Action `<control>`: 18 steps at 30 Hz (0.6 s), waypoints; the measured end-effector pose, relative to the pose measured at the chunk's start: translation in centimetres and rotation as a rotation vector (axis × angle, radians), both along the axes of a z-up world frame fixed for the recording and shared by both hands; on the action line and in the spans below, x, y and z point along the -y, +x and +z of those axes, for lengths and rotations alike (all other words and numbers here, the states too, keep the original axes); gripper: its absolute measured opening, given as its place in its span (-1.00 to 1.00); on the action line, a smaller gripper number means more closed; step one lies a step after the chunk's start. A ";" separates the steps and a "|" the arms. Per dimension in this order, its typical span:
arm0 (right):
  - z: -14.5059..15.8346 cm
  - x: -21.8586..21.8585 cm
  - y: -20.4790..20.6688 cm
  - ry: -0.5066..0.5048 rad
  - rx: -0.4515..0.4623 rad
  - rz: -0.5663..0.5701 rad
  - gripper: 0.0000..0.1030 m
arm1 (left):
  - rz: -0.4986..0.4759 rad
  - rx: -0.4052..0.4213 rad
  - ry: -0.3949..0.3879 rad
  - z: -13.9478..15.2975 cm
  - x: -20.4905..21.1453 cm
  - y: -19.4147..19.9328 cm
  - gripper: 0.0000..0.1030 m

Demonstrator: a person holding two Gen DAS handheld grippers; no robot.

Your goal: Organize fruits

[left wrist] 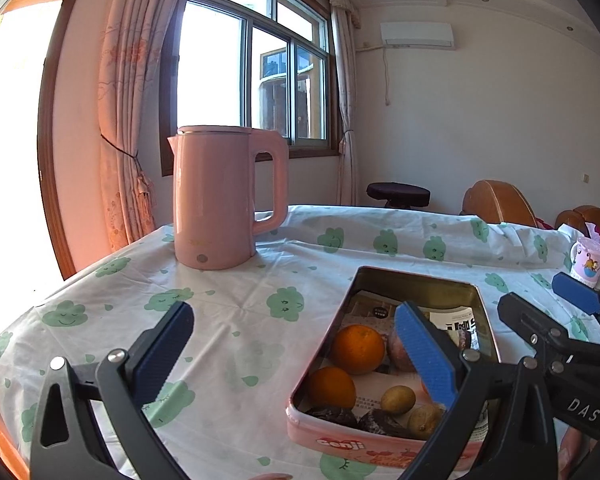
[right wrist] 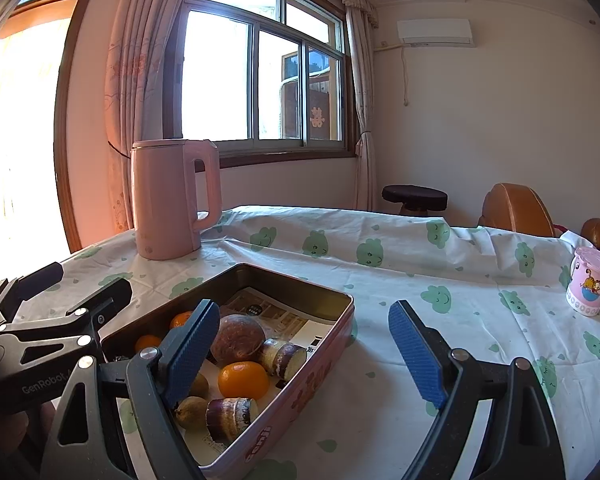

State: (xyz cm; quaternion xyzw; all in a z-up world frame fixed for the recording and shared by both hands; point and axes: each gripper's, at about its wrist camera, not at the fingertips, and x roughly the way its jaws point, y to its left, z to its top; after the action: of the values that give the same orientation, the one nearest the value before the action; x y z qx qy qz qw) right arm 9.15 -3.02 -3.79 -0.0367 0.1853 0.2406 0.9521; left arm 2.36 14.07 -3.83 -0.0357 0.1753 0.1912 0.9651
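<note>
Sunlit room, cloth-covered bench (right wrist: 420, 360): fruit lies in the tin (right wrist: 332, 354). Left gripper (left wrist: 296, 354) and right gripper (right wrist: 304, 354) hover released, holding nothing. Sorting looks near done; next, probably withdraw.

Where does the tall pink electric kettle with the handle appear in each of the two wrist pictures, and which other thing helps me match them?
Left wrist view: the pink electric kettle stands left of centre, on the far part of the cloud-patterned tablecloth, before the window.
Right wrist view: the kettle stands further left, beyond the far corner of the tin.
Shared landmark: the pink rectangular tin of fruit, nearer than the kettle in both.
</note>
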 end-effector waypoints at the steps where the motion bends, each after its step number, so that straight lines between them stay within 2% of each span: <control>1: 0.0 0.0 0.0 -0.001 0.000 0.000 0.70 | 0.001 0.000 -0.001 0.0 0.0 0.0 1.00; 18: 0.0 0.0 0.0 -0.001 0.001 -0.001 0.70 | -0.006 0.012 0.006 0.3 0.1 -0.3 1.00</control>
State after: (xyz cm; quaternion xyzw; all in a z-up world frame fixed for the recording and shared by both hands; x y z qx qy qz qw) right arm 9.14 -3.04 -3.81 -0.0374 0.1850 0.2401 0.9522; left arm 2.09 13.93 -3.58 -0.0334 0.1692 0.1888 0.9667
